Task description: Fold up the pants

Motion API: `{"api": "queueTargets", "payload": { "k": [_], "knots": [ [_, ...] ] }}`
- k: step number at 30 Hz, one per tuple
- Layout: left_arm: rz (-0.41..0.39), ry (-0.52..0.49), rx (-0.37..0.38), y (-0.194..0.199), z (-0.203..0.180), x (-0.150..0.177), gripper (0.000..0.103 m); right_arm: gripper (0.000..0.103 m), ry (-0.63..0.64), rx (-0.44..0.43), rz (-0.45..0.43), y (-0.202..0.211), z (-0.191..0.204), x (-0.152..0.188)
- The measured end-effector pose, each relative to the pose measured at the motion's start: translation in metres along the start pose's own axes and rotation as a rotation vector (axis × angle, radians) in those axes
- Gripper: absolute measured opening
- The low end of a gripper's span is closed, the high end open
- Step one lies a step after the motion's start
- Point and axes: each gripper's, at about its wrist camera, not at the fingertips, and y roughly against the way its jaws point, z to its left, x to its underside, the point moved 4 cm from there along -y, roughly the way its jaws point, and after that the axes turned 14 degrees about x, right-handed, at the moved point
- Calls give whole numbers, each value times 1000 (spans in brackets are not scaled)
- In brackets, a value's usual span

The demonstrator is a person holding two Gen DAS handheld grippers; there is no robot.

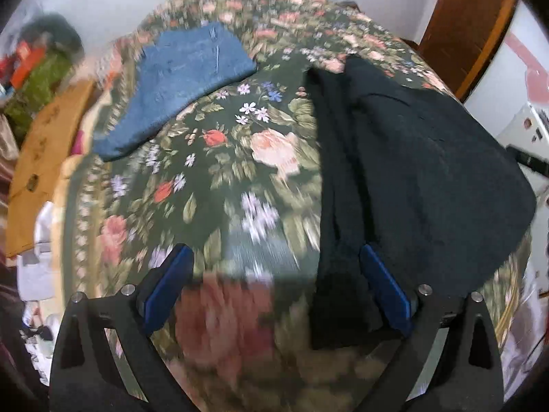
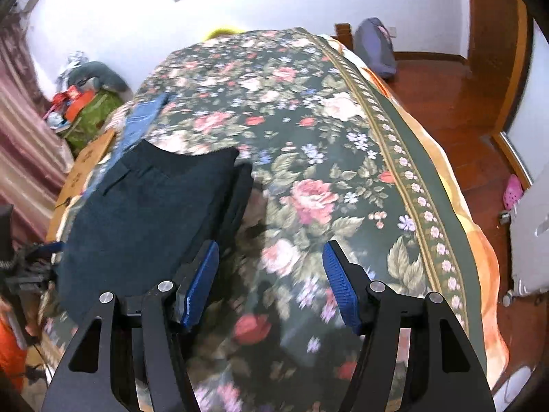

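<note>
Across almost the whole of both views spreads the floral bedspread [image 2: 308,130], dark green with pink roses and a bordered edge falling toward the wooden floor [image 2: 456,130] on the right. On it lie the dark pants [image 1: 418,158], already doubled into a thick slab with one narrower layer showing along their left edge; in the left wrist view they fill the right side of the bed, in the right wrist view they sit to the near left. Farther off, toward the far left, lies a smaller folded blue garment [image 1: 182,82], well apart from the pants. A cardboard box [image 1: 41,158] stands beside the bed on the left.

Left gripper [image 1: 274,285] hangs above the bedspread with its jaws spread wide and nothing between them; its right finger is over the pants' near left edge. Right gripper [image 2: 271,288] is also spread, at a middling width, empty, over bare bedspread just right of the pants.

My reading is that the fold is partly done and another grasp is coming. The risk lies in the stacked layers: a pinch that takes only the top ply, or catches the bedspread with it, would drag the pile askew. Uneven lifting by the two grippers would skew the crease.
</note>
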Motion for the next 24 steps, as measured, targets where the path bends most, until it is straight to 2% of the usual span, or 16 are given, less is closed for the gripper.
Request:
{"api": "queueTargets", "payload": {
  "k": [2,6,9,10,11,12,14,15,18,21,24],
  "knots": [
    [-30,-1,-18,13,-4,2,88,61,42,-19,-23,11,12,3],
    [-118,-36,-56,48,-12,-18,87,60,109,-74,-69,26,41,6],
    [-177,-85,-18,63,-32,-39,81,58,143,-106,-101,29,63,7],
    [-177,-92,11,63,-38,-43,73,57,154,-116,-110,30,72,9],
    [-173,-96,38,60,-43,-48,62,50,162,-126,-112,28,78,10],
    [-163,-98,69,54,-50,-54,55,46,173,-140,-106,25,86,11],
    [-139,-100,101,40,-62,-58,19,34,195,-159,-84,18,97,15],
    [-116,-103,120,28,-70,-59,14,32,214,-166,-63,11,103,17],
    [-61,-125,155,-1,-85,-55,12,30,260,-119,-31,-8,109,24],
    [-20,-186,84,-26,-91,-41,12,27,244,-121,7,-18,100,30],
    [-41,-226,42,-24,-84,-29,16,27,206,-111,3,-13,82,35]
  ]
}}
